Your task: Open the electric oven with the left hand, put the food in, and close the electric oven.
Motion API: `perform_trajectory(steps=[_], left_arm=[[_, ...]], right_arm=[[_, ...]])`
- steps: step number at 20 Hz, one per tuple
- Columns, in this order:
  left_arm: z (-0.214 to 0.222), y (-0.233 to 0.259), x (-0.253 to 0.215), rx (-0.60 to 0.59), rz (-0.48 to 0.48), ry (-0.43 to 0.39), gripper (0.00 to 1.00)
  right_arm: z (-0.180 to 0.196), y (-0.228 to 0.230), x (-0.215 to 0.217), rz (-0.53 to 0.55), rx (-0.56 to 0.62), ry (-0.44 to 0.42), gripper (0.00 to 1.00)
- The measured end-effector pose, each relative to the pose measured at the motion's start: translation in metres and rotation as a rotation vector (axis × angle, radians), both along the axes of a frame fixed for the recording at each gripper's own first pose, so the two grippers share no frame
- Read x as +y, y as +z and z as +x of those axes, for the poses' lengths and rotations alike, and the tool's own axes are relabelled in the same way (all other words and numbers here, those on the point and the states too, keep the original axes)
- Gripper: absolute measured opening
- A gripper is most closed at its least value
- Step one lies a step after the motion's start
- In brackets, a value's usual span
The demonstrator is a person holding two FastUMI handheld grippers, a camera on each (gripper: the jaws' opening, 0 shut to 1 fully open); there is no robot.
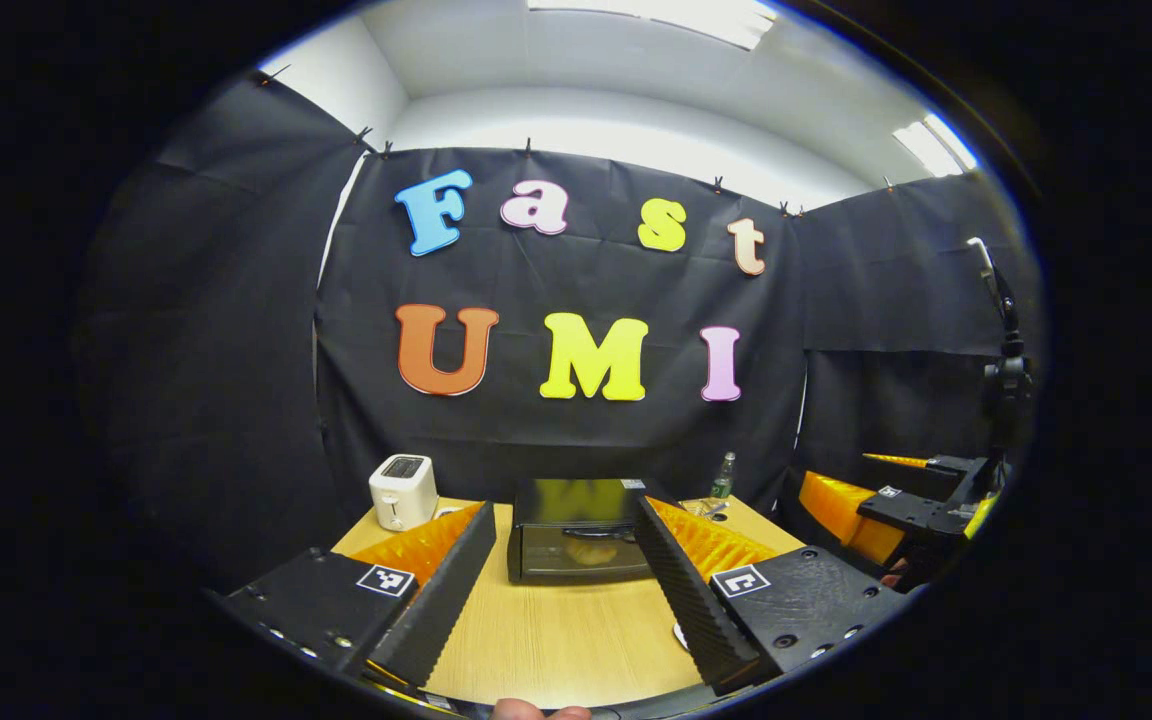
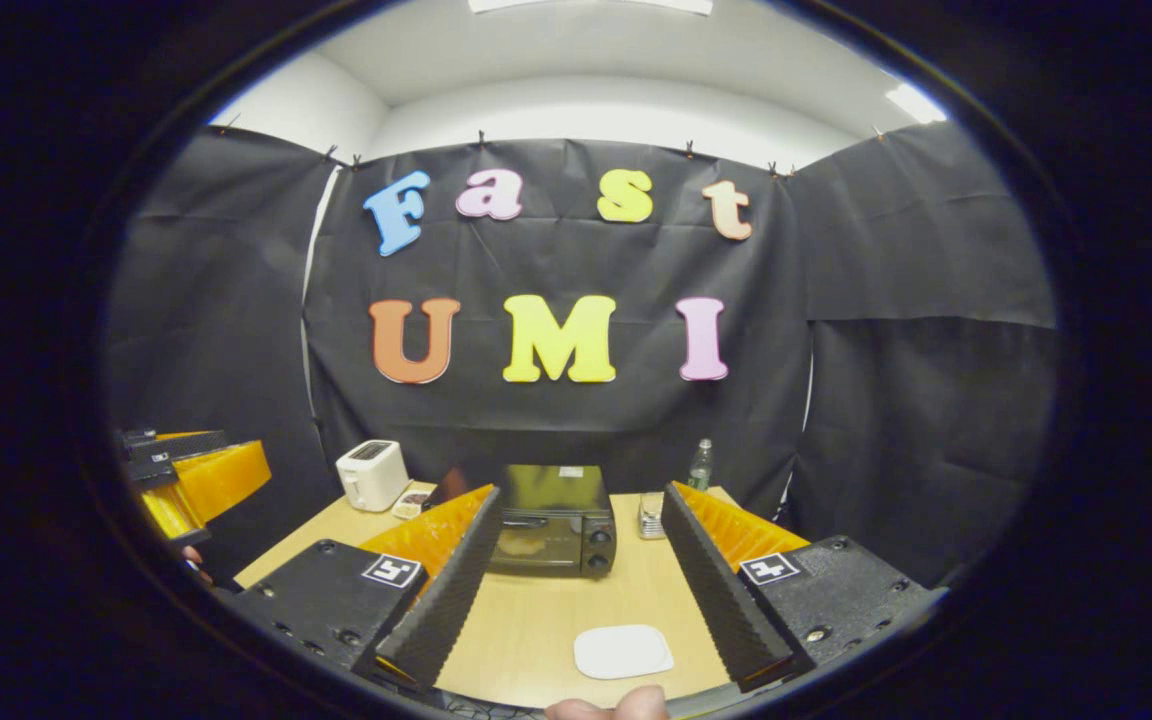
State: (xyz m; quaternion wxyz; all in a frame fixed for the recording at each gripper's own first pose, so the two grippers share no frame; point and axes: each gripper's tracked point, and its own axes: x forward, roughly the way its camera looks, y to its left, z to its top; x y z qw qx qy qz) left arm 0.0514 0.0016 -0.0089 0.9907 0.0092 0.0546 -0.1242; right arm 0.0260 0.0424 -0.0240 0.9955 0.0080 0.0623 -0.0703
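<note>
Place: a recording booth set inside an office-like room
Walls: black cloth (image 2: 916, 300) clipped up on three sides
Above: white ceiling, panel lights (image 1: 926, 145)
Props: table (image 2: 536, 620), toaster (image 2: 372, 474), oven (image 2: 554, 520), bottle (image 2: 701, 465)

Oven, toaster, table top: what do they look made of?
Oven: likely painted or coated metal, glossy black; its top mirrors the wall. Its door looks like dark glass, with something pale showing through.
Toaster: probably plastic, smooth off-white shell with rounded corners, soft sheen.
Table: light wood or wood-look laminate, matte; fine straight grain lines. Which one, I cannot tell.
</note>
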Motion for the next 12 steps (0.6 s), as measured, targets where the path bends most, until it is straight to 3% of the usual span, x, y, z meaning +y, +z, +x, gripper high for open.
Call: perform_trajectory(steps=[7, 12], left_arm=[[-0.064, 0.017, 0.002, -0.058, -0.023, 0.048, 0.92], [-0.122, 0.010, -0.009, -0.028, -0.030, 0.077, 0.92]], right_arm=[[-0.060, 0.002, 0.008, 0.004, -0.029, 0.074, 0.97], [-0.116, -0.004, 0.000, 0.009, -0.031, 0.098, 0.97]])
